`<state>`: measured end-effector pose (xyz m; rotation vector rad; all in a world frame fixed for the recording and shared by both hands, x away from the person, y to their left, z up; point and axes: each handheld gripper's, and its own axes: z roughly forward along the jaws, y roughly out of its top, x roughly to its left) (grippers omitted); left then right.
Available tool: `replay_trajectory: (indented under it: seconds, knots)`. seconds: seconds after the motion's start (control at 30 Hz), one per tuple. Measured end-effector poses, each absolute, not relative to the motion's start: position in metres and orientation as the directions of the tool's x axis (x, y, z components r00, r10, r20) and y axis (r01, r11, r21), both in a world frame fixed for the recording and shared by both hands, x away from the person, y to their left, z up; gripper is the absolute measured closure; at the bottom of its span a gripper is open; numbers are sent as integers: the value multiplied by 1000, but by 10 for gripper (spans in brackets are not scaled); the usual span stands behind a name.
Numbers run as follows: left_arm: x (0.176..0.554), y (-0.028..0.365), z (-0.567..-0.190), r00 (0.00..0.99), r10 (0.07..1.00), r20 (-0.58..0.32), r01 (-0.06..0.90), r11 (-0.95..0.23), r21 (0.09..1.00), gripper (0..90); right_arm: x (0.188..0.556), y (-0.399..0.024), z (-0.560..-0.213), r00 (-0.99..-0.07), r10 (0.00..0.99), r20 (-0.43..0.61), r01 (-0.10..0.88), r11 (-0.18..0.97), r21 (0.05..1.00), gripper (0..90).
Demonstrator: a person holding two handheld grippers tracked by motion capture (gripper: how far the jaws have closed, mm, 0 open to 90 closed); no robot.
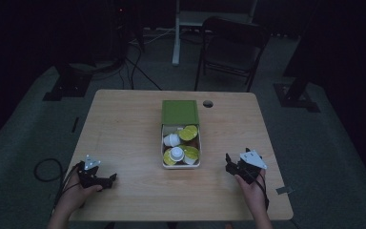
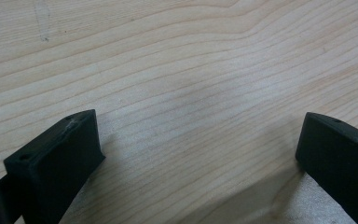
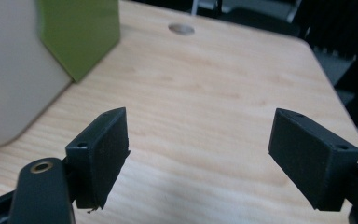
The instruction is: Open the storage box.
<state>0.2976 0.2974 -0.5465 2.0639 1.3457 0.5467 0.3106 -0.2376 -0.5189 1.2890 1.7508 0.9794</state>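
Pale wood grain covers the bench, which takes up the middle of the high view under dim light. At its centre sits a white box with its green lid lying just behind it, toward the top of the frame — I judge the lid was set there to leave the box open from above. Inside are small white cups with yellow-green foil tops, tipped at different angles and touching one another; I cannot count them for certain.

My left gripper is in the lower left of the high view, resting low on the bench and well apart from the box. In the left gripper view its jaws stand wide with bare wood between them, so it holds nothing.

My right gripper is in the lower right of the high view, near the box's right side but not touching it. In the right gripper view the jaws stand wide and empty over bare wood, while the box's white wall and the green lid sit at the upper left of that frame. I judge the wide spread suits a reach for a cup — the right gripper is the closer one.
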Motion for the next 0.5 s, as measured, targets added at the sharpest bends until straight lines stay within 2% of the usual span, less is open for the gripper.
replay_trajectory:
  seconds: [0.27, 0.5]
  knots:
    - [298, 297, -546, 399, 917, 13, 666, -300, 683, 3, 313, -253, -527, -178, 983, -51, 488, 133, 863, 140]
    - [298, 297, -546, 399, 917, 13, 666, -300, 683, 3, 316, -266, -532, -158, 987, -40, 538, 120, 834, 139]
